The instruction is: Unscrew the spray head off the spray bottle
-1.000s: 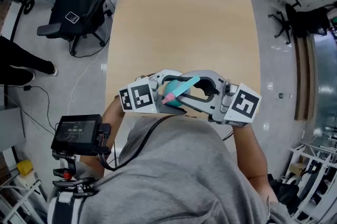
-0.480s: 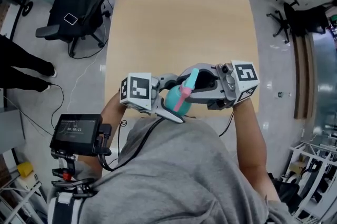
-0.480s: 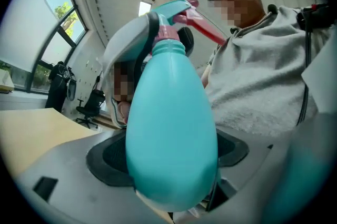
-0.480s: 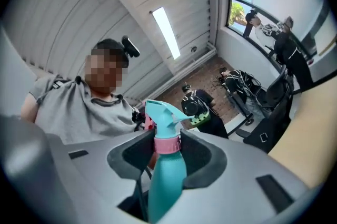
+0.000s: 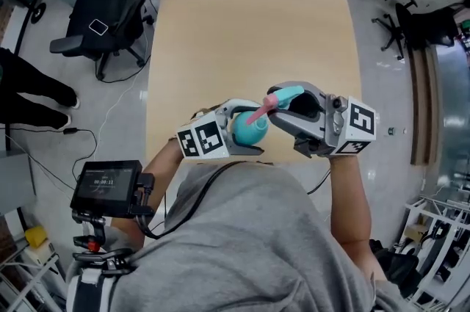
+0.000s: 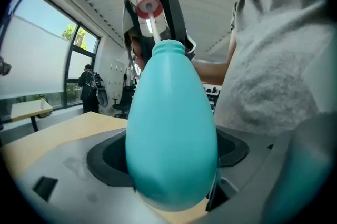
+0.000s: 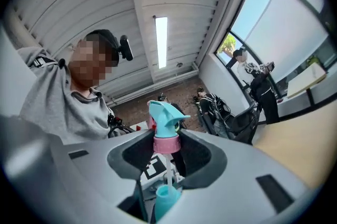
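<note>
Head view, with both gripper views. One pale wooden surface (image 5: 250,24) is filling the middle of the frame, and one black office chair (image 5: 110,9) is standing on the floor at its upper left. One person in a grey sweatshirt (image 5: 250,244) is occupying the lower centre, holding two tools just above the near edge of the surface.

The left tool (image 5: 242,133) is clamping the body of the single teal spray bottle (image 6: 171,133), which is sitting upright between its jaws. The right tool (image 5: 283,106) is gripping the single spray head (image 7: 164,115) by its pink collar (image 7: 167,144). Each tool is carrying one cube of black-and-white square markers.

One handheld screen (image 5: 109,186) is showing at the lower left; its digits are too small to read.

The spray head is sitting clear of the bottle, in the centre of the head view. The collar is hanging above the open neck (image 7: 167,197), and one thin white tube (image 7: 167,170) is running down from the collar into that neck. One pink trigger (image 5: 257,112) is pointing toward the bottle.
</note>
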`<control>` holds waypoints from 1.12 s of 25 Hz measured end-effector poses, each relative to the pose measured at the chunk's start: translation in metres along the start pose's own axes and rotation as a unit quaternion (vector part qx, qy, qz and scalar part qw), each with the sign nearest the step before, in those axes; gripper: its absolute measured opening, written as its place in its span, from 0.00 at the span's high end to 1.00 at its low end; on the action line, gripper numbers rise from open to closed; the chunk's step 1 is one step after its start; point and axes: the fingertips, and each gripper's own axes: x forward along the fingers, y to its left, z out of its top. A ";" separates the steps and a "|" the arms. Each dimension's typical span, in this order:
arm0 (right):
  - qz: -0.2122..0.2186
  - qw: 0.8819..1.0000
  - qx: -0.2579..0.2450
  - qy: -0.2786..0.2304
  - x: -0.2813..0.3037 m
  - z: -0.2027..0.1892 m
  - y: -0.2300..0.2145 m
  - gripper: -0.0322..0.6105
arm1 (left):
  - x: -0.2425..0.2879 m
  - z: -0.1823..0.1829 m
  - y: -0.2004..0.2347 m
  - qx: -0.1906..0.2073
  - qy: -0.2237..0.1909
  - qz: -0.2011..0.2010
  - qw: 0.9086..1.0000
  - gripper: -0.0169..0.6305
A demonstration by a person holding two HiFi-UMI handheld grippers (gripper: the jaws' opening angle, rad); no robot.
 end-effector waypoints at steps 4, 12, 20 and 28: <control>-0.052 0.998 -0.029 -0.023 -0.015 0.021 -0.010 0.71 | 0.005 -0.038 0.031 0.002 0.004 0.090 0.996 0.32; -0.131 0.990 -0.018 -0.040 -0.052 0.033 -0.033 0.71 | 0.019 -0.164 0.084 -0.065 0.058 0.249 0.965 0.32; -0.230 0.970 0.057 0.046 -0.074 -0.042 -0.081 0.71 | 0.034 -0.209 0.080 -0.060 0.105 0.271 0.955 0.32; -0.293 0.928 0.191 0.129 -0.115 -0.175 -0.133 0.71 | 0.040 -0.242 0.077 -0.078 0.125 0.273 0.951 0.32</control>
